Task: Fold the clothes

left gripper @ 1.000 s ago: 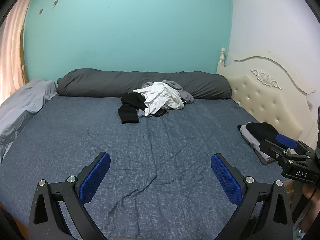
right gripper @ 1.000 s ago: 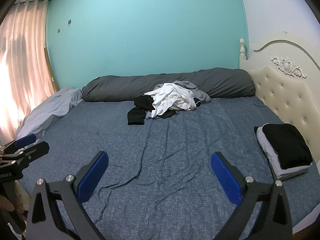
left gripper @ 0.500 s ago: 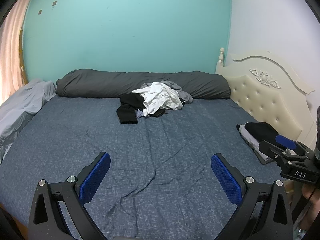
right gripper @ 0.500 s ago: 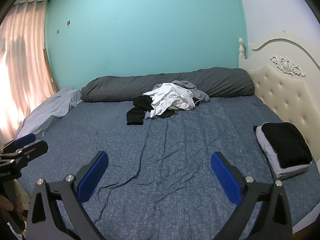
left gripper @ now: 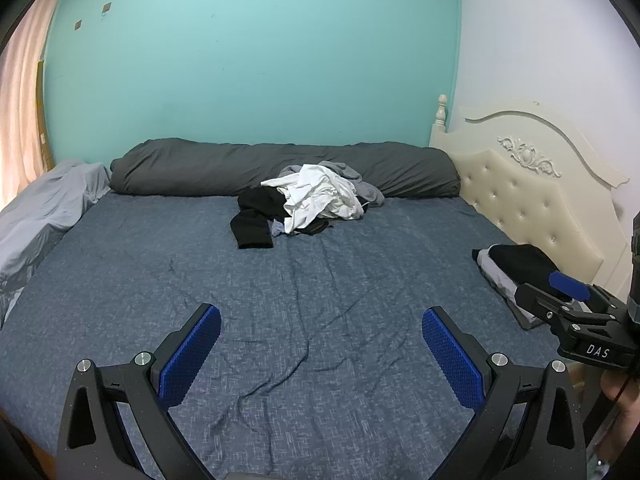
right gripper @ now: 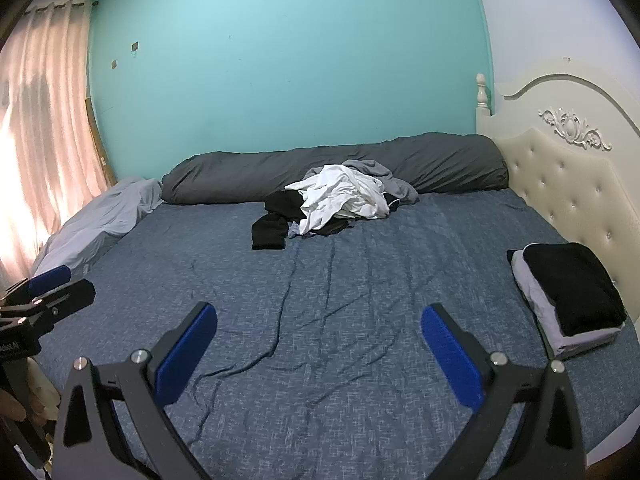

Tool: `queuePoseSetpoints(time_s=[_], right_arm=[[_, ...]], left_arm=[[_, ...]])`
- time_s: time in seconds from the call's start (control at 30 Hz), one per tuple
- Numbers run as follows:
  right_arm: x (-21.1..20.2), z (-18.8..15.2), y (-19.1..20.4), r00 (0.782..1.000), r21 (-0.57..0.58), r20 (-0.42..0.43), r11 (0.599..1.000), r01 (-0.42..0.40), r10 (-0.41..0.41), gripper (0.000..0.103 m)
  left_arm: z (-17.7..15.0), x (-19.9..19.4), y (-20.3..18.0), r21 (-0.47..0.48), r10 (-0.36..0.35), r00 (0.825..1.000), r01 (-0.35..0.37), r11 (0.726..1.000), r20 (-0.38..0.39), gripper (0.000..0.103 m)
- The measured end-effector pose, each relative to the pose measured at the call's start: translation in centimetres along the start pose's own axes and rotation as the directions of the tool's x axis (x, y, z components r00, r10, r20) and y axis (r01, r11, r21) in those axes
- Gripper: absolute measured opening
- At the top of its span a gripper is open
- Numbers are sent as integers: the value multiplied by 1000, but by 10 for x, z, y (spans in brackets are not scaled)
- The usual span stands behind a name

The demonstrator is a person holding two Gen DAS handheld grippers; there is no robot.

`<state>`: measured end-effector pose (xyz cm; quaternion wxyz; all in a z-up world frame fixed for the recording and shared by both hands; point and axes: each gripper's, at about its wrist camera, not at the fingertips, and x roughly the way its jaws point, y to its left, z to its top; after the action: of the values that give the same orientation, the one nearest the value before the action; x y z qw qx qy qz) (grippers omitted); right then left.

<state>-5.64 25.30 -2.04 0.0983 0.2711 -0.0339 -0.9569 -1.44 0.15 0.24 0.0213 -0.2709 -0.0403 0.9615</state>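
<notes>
Left tongs (left gripper: 320,344), right tongs (right gripper: 318,344): both released, empty. Unfolded clothes heap (right gripper: 336,204): well ahead of both. Folded stack (right gripper: 568,296): right of right tongs. Step: between garments; next, reach to heap

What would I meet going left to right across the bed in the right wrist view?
Light grey bedding → black garment → white garment → folded stack, black piece on top, beside the cream headboard.

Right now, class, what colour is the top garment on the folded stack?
Black, clearest in the right wrist view.
</notes>
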Motion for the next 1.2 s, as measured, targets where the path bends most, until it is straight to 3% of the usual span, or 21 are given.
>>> queuePoseSetpoints(time_s=[0.37,0.63,0.87,1.2], right_arm=[[16,-3,-5,1000,11,-23,1000,2,-2,103],[58,-12,-16,997,26,-81,1000,-4,6,103],[124,-20,-30,988,37,-156,999,12,-6,103],[250,0,-45,979,0,-203,1000,-6,5,103]], left_arm=[[-2,13,1,-14,5,1000,-5,1000,-9,103],[0,47,21,-70,-2,999,-1,998,-40,103],[3,105,48,-116,36,997,-45,992,-75,103],[7,213,92,-178,9,994,-28,984,-107,103]])
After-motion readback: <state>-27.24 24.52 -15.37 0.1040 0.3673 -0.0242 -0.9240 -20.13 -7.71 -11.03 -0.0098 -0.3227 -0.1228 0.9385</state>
